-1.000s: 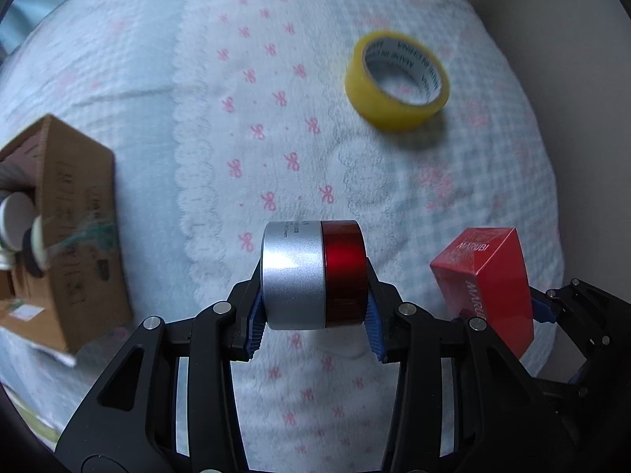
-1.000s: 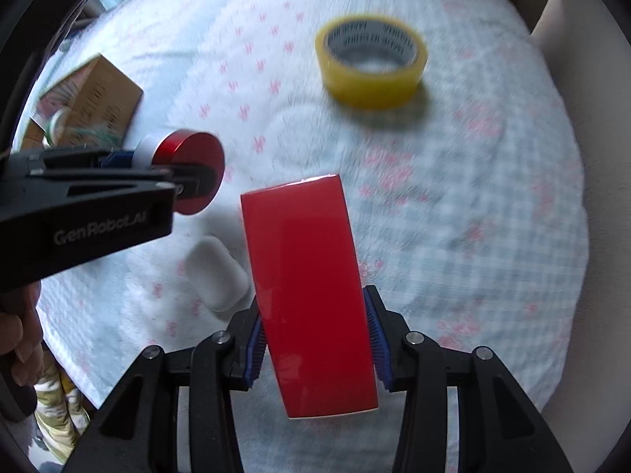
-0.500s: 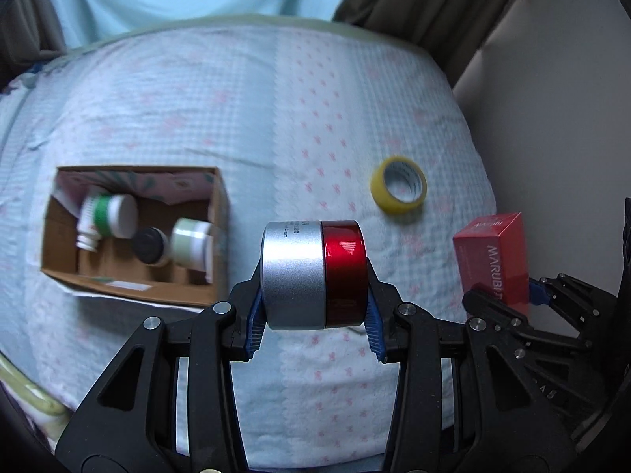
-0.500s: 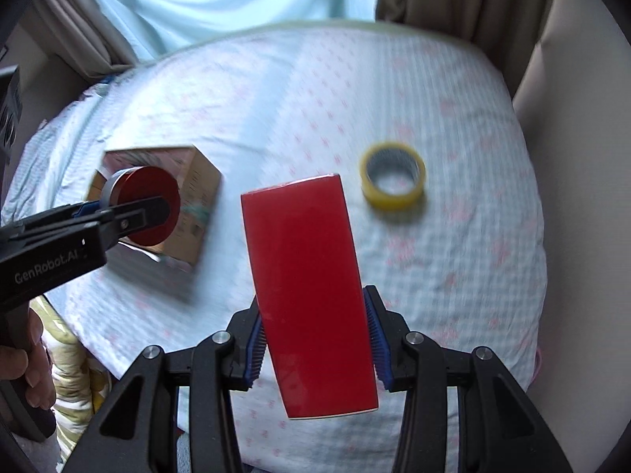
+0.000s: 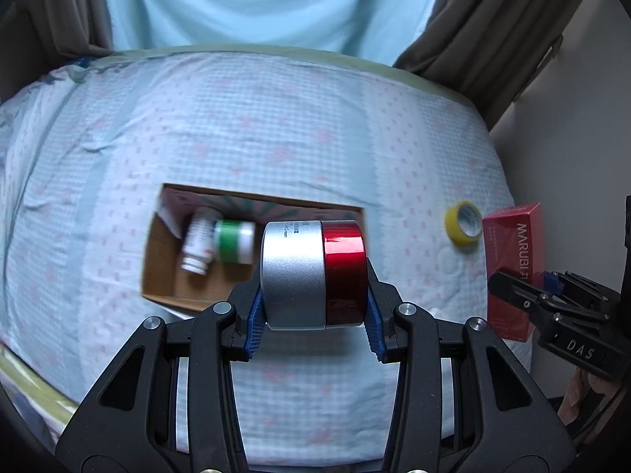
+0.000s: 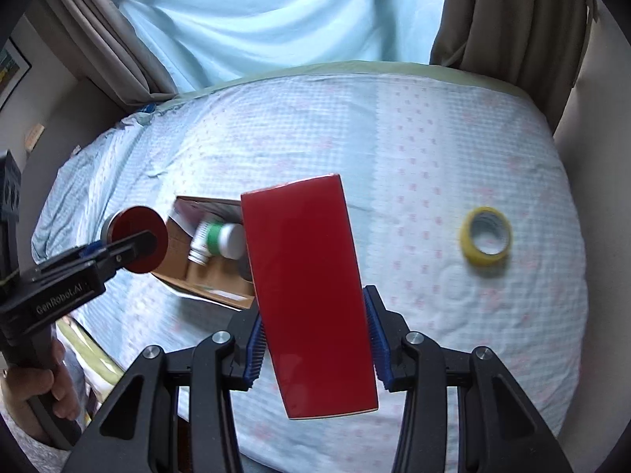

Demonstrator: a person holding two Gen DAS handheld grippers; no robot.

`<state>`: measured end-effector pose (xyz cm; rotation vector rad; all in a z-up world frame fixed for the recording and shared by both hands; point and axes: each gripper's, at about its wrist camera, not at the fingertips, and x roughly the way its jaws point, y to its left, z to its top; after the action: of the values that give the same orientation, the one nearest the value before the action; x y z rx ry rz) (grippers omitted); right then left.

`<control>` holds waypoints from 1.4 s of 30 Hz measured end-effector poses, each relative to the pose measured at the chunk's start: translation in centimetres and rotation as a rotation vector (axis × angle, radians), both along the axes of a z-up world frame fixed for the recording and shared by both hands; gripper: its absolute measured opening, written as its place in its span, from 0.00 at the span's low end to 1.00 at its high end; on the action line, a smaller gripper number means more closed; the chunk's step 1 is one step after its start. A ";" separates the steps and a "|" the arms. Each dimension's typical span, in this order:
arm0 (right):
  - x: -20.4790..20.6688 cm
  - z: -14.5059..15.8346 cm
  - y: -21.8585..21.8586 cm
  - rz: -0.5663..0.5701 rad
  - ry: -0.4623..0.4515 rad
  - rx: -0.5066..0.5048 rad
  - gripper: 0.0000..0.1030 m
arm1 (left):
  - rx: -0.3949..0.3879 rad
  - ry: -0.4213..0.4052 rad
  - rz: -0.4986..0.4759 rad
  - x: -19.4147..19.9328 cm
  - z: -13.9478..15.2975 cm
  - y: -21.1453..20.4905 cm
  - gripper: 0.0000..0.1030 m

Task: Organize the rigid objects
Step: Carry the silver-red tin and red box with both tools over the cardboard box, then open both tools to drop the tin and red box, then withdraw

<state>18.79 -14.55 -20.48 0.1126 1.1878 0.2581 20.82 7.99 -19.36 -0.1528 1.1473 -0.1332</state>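
My left gripper (image 5: pixel 313 321) is shut on a silver jar with a red lid (image 5: pixel 313 274), held high above the bed in front of an open cardboard box (image 5: pixel 161 260). The box holds a white bottle (image 5: pixel 197 242) and a green-banded jar (image 5: pixel 234 242). My right gripper (image 6: pixel 313 345) is shut on a red carton (image 6: pixel 307 291), also held high. The carton shows in the left wrist view (image 5: pixel 512 260) at the right. The jar and left gripper show in the right wrist view (image 6: pixel 138 228) at the left, beside the box (image 6: pixel 205 276).
A yellow tape roll (image 5: pixel 463 228) lies on the checked bedspread (image 5: pixel 276 126) right of the box; it also shows in the right wrist view (image 6: pixel 486 236). Curtains (image 6: pixel 256 12) hang behind the bed. A wall stands at the right.
Both grippers have risen well above the bed with their objects. The box has come toward the middle of the view and the tape roll looks much smaller.
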 end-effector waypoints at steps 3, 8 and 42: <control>0.9 -0.5 3.8 -0.030 0.023 0.034 0.40 | 0.011 0.010 -0.018 0.8 -1.0 4.1 0.37; 2.8 -2.8 9.6 -0.081 0.073 0.071 0.40 | 0.035 0.062 -0.056 2.2 -4.1 9.2 0.37; 12.8 -21.3 15.7 -0.262 0.509 0.148 0.40 | 0.154 0.333 -0.380 7.9 -22.3 7.7 0.37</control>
<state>31.63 1.14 -41.82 0.4825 1.6399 0.0853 28.76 15.71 -41.65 0.1886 1.5057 -0.3648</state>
